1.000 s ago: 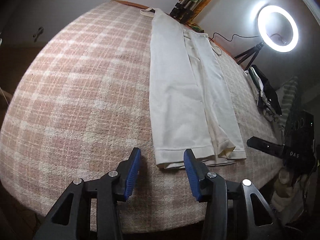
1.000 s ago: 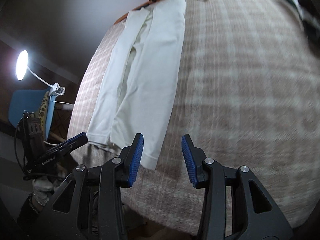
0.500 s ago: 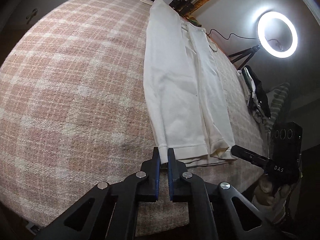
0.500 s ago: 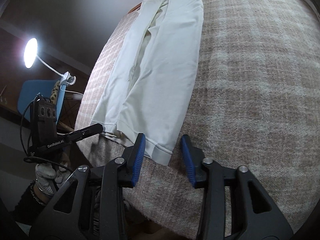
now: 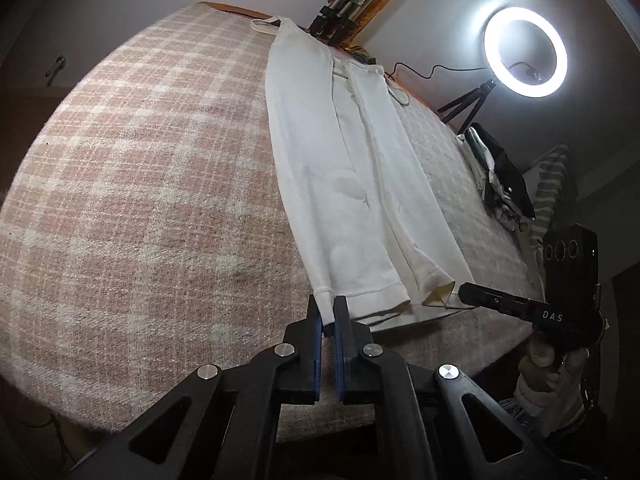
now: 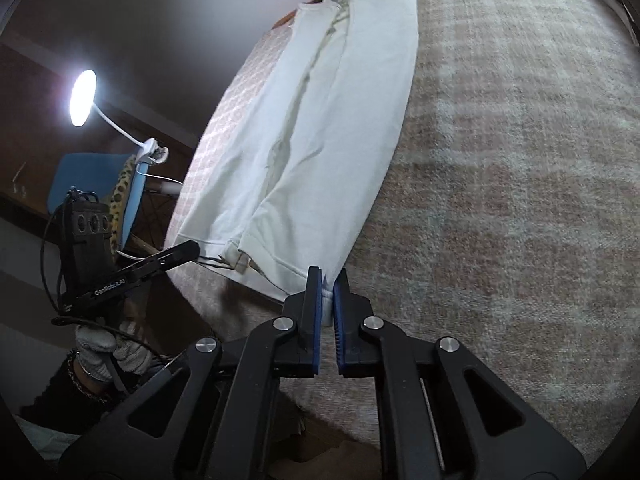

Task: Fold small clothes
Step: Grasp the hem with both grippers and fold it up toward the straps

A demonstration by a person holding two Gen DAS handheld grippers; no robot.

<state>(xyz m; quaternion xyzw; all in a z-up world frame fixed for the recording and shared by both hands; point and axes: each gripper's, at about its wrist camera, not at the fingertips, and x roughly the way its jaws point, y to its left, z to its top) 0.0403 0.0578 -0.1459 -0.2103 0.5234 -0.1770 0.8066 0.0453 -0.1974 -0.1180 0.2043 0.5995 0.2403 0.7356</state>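
A pair of white trousers lies folded lengthwise on the pink plaid cloth, legs running toward me. My left gripper is shut on the left corner of the hem. In the right wrist view the same trousers stretch away, and my right gripper is shut on the right corner of the hem. Each gripper also shows from the side in the other's view: the right one and the left one.
A lit ring light on a tripod stands past the table's right side. A heap of dark and light clothes lies at the right edge. A desk lamp and a blue chair stand off the left edge.
My right gripper has closed on the hem's right corner; half a second ago it was open. My left gripper closed on the left corner earlier and still holds it.
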